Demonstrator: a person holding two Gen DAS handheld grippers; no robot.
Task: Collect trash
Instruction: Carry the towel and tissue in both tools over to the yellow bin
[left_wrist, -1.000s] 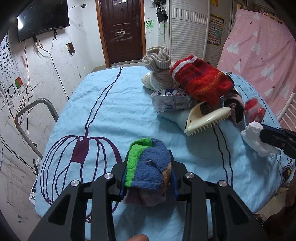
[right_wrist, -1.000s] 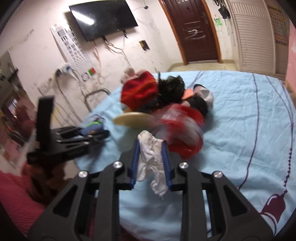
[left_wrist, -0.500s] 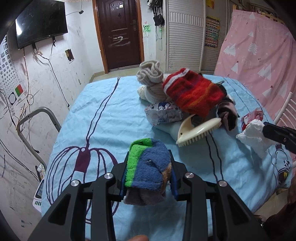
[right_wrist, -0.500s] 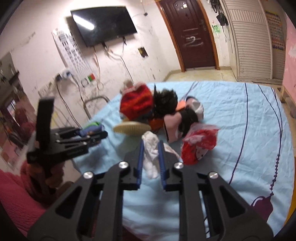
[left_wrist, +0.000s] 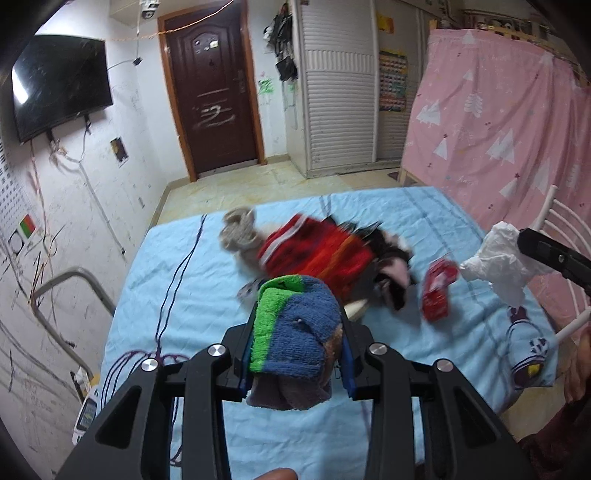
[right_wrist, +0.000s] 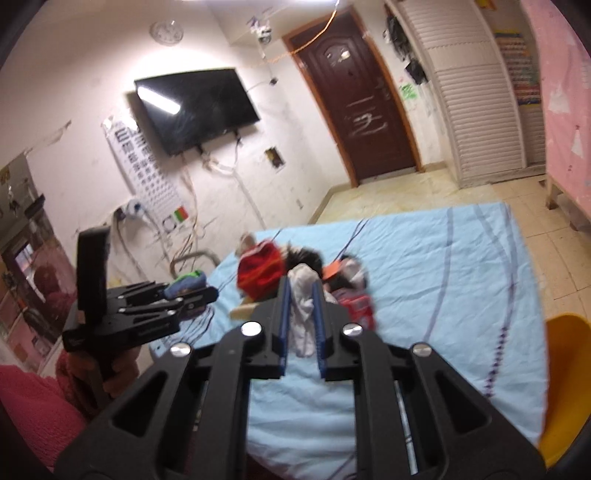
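I have a crumpled white tissue (right_wrist: 302, 306) pinched tight between the blue pads of my right gripper (right_wrist: 301, 325), its jaws pressed hard onto it, and the wad hangs clear above the sheet (right_wrist: 436, 280). From the left camera the same tissue (left_wrist: 498, 262) shows at the right edge, sticking out of the black tip of that gripper, well above the bed.

My left gripper (left_wrist: 295, 339) is clamped on a rolled sock (left_wrist: 295, 328), green and blue on top with a brownish-grey part hanging below the pads. The jaws squeeze it from both sides and it is also off the sheet. In the right view this gripper sits at the left, held by a hand (right_wrist: 107, 373) in a red sleeve (right_wrist: 33, 398).

Beyond both grippers, a blurred pile lies on the light blue sheet: a red knit piece (left_wrist: 317, 254), a beige sock (left_wrist: 238, 232) just beside it, some black and pink cloth (left_wrist: 391, 266), and a red wrapper (left_wrist: 437, 291) lying apart to the right of the pile. A pale brush end (left_wrist: 356, 306) peeks out just behind my left gripper's right finger.

Farther off are a dark door (left_wrist: 212, 88), a TV (left_wrist: 59, 81) on the left wall, a pink curtain (left_wrist: 509, 122) on the right and an eye chart (right_wrist: 144, 173) under the TV.
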